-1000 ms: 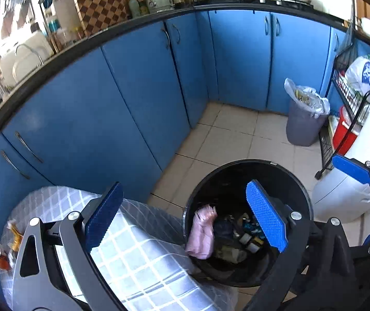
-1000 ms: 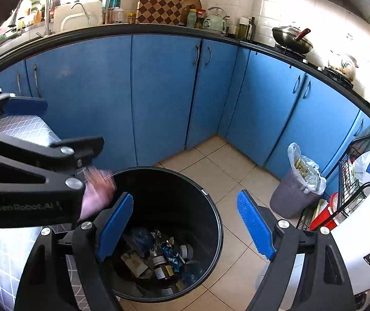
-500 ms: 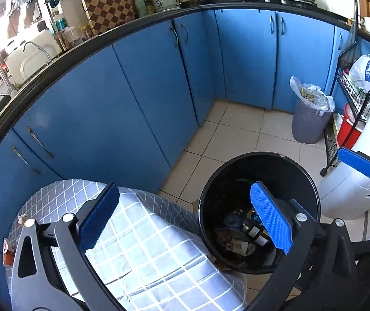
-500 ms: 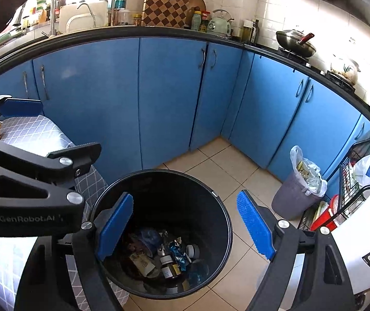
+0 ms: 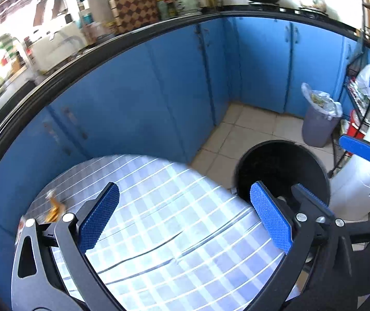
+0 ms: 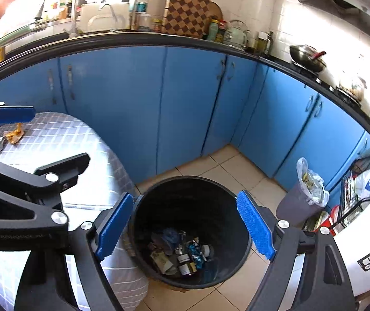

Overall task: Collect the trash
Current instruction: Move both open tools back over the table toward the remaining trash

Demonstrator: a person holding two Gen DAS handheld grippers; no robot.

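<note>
Both the left gripper [image 5: 185,220] and right gripper [image 6: 185,223] are held with jaws spread and empty, while wrappers [image 6: 14,134] (orange and silver) lie far off on the checked worktop [image 6: 63,140], beside the black bin [image 6: 159,197].

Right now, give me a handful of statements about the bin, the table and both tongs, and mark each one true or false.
1. The black bin stands on the floor beside the table. True.
2. The black bin is empty. False: wrappers and small jars lie at its bottom.
3. The left tongs are open with nothing between them. True.
4. The right tongs are clamped on a wrapper. False: they are open and hold nothing.
5. An orange wrapper lies on the table's far side. True.
6. The grey bin near the cabinets has no liner. False: a plastic bag lines it.
</note>
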